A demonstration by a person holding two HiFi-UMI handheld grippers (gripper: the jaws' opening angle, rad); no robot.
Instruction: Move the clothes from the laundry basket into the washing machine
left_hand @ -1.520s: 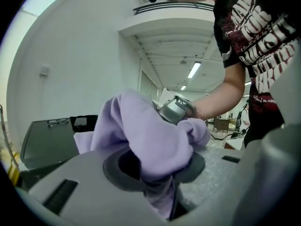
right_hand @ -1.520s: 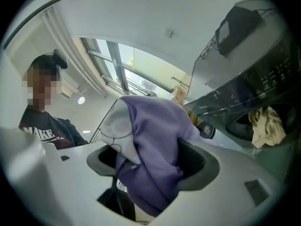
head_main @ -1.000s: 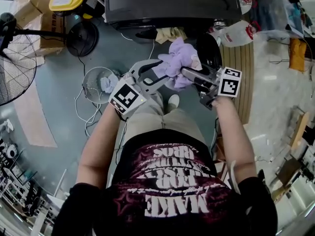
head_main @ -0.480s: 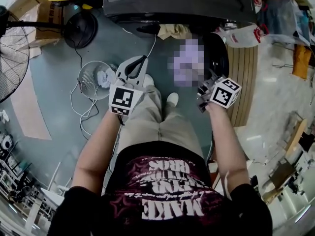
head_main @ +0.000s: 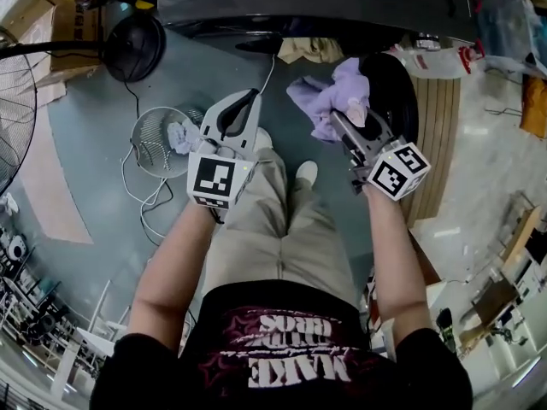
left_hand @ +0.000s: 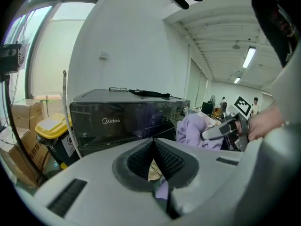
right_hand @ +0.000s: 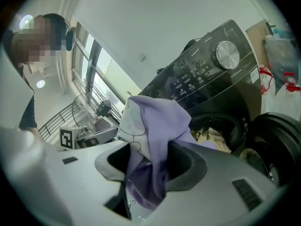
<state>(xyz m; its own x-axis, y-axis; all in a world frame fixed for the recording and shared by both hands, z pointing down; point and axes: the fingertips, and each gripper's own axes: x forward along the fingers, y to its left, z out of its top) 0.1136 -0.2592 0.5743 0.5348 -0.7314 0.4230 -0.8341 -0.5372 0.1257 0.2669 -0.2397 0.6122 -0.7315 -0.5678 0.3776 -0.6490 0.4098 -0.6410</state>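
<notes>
Before dark glossy boxy washing machine (head_main: 299,2): your right gripper (head_main: 344,120) clamps soft crumpled lilac garment (head_main: 335,88); your left gripper (head_main: 246,101) jaws pressed together, empty.

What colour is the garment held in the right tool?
The garment is pale lilac, with a whitish patch near the top. It shows best in the right gripper view.

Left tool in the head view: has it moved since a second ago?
Yes. The left tool swung left, away from the purple garment, nearer the wire basket on the floor.
</notes>
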